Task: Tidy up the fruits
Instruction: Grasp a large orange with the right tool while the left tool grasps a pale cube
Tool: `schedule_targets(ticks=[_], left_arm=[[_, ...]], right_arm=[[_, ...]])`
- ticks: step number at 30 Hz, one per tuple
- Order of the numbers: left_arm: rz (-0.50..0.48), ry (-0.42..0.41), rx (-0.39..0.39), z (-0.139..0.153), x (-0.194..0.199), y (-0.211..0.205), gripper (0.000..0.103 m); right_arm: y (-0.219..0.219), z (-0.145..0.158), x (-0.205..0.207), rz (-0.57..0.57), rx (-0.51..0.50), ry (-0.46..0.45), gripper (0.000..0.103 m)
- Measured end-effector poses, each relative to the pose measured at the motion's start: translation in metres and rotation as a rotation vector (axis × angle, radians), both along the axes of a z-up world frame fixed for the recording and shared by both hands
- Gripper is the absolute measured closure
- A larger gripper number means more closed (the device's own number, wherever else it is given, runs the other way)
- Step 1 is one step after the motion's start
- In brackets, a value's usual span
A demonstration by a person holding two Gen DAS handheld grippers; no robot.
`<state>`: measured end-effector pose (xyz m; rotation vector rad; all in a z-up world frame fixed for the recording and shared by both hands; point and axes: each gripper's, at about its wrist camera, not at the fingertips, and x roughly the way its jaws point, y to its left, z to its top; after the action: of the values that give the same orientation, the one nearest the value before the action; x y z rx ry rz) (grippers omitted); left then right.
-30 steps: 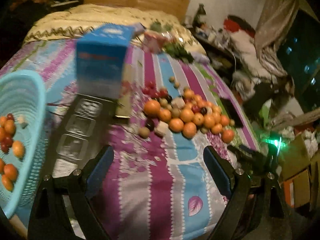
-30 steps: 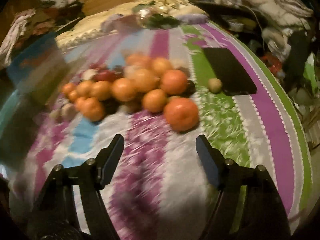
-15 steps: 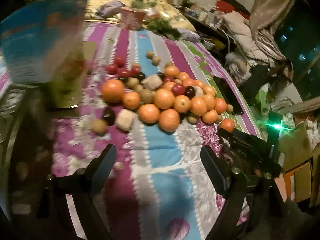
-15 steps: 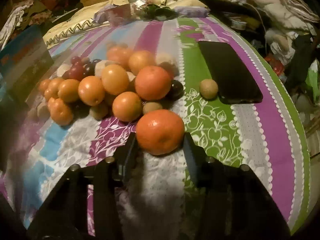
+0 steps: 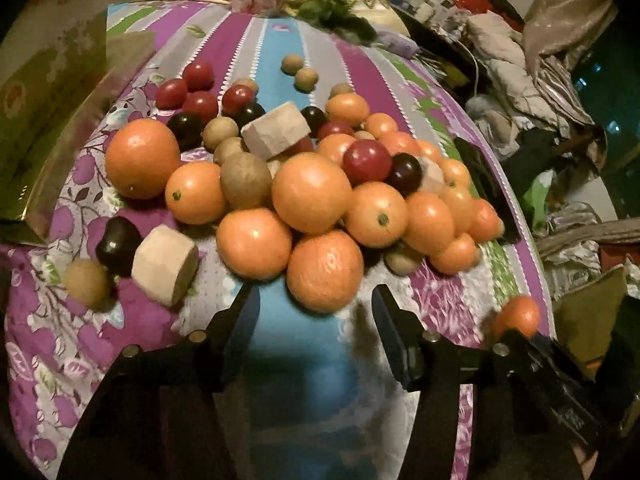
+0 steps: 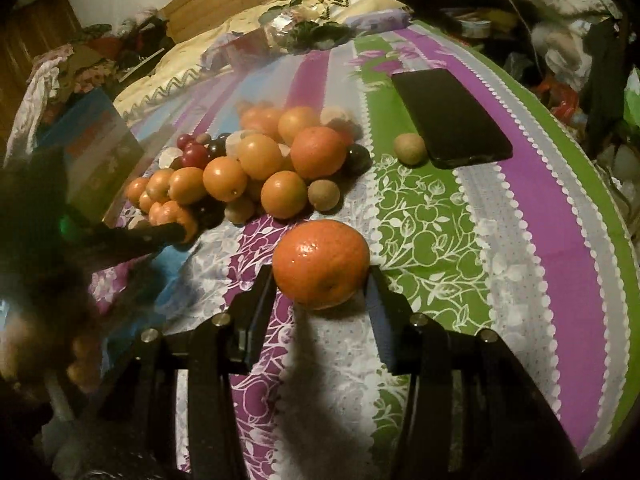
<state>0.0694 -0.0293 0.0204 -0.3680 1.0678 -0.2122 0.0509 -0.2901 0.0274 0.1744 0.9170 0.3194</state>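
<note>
Two hand-held tools are working a heap of fruit spread across a striped, flowered bedsheet (image 6: 532, 200) on a bed. The right tool (image 6: 320, 280) is gripping a lone tangerine (image 6: 321, 263) that is sitting apart from the pile, its pads appearing to press on both flanks of the fruit, which is resting on the sheet. The left tool (image 5: 316, 304) is closing its jaws around the nearest orange (image 5: 325, 271) at the front edge of the fruit pile (image 5: 312, 184); the fingers are flanking the orange's lower sides, but a gap is showing on each side, so nothing is being held there yet.

The pile is mixing oranges, small red and dark fruits, brownish round ones and two pale wooden blocks (image 5: 165, 266). A dark phone (image 6: 450, 118) is lying on the green stripe beyond, with one small brown fruit (image 6: 409, 149) just beside it.

The risks are looking plain. The front orange is leaning against its neighbours, so pulling it out is likely to set others rolling over the soft, sloping sheet toward the bed's edge. The left fingers are catching the orange low, which could squeeze it forward out of the jaws. The two tools are also working near each other and could collide when lifting.
</note>
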Motion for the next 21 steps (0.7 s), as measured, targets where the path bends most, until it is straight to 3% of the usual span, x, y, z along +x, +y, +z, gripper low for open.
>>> schedule_targets(ticks=[9,10,12,16,19,21], left_arm=[[-0.006,-0.057,0.019,-0.005,0.004,-0.009,0.038],[-0.003,-0.059,0.013,-0.005,0.005,-0.007,0.040],[0.000,-0.065,0.017,-0.005,0.003,-0.003,0.052],[-0.046,-0.059,-0.022,-0.002,-0.009,0.004,0.057],[-0.040,-0.105,0.015,0.009,-0.042,0.017,0.042],[0.026,-0.128,0.042,0.011,-0.060,0.033,0.041]], right_arm=[[0.003,-0.010,0.005,-0.001,0.011,0.019,0.057],[0.003,-0.012,0.005,0.000,0.010,0.022,0.057],[0.002,-0.014,0.003,-0.002,0.011,0.024,0.057],[0.002,-0.015,0.003,-0.004,0.015,0.024,0.057],[0.001,-0.016,0.002,-0.006,0.023,0.021,0.057],[0.001,-0.017,0.001,-0.003,0.023,0.019,0.057]])
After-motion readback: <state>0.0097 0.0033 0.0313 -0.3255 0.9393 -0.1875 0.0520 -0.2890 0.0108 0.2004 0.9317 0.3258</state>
